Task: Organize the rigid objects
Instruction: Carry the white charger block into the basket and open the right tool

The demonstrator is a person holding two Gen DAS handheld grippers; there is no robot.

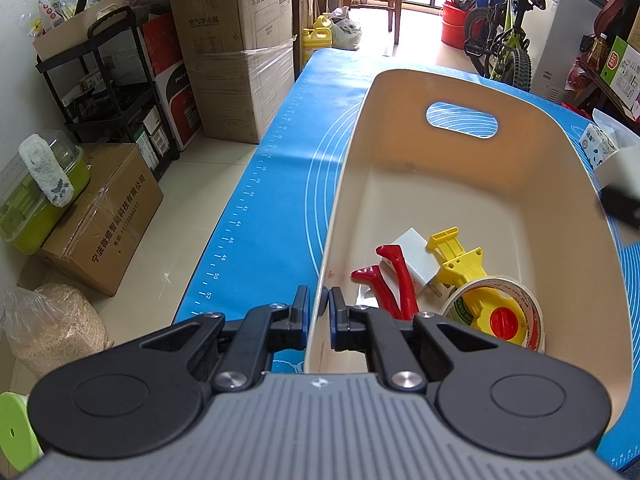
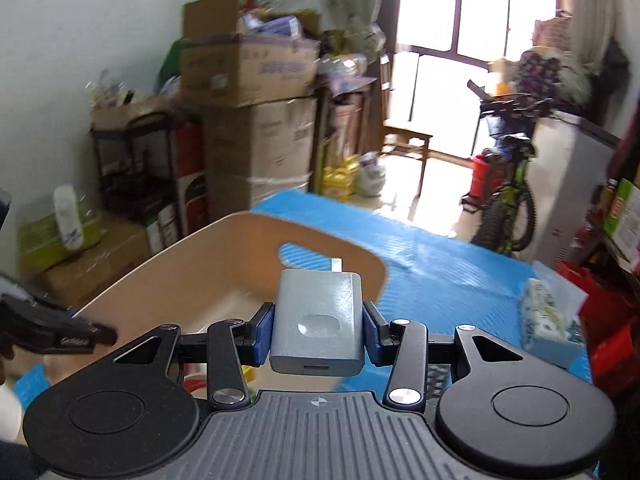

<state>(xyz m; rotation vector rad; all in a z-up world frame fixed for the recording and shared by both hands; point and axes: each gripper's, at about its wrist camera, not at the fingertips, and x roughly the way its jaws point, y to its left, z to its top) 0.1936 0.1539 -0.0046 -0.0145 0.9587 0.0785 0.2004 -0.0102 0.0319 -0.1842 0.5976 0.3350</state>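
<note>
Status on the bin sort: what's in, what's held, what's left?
Done: red clips, yellow tape dispenser and a white block lie in the beige bin. In hand: right gripper holds a grey charger; left gripper pinches the bin wall. Left: drop the charger in.

We see stacked cardboard boxes (image 1: 240, 60) beside a black shelf rack (image 1: 116, 92). A bicycle (image 1: 506, 40), red bucket (image 1: 454, 26) and yellow jug (image 1: 317, 38) stand beyond the blue mat (image 1: 276, 184).
</note>
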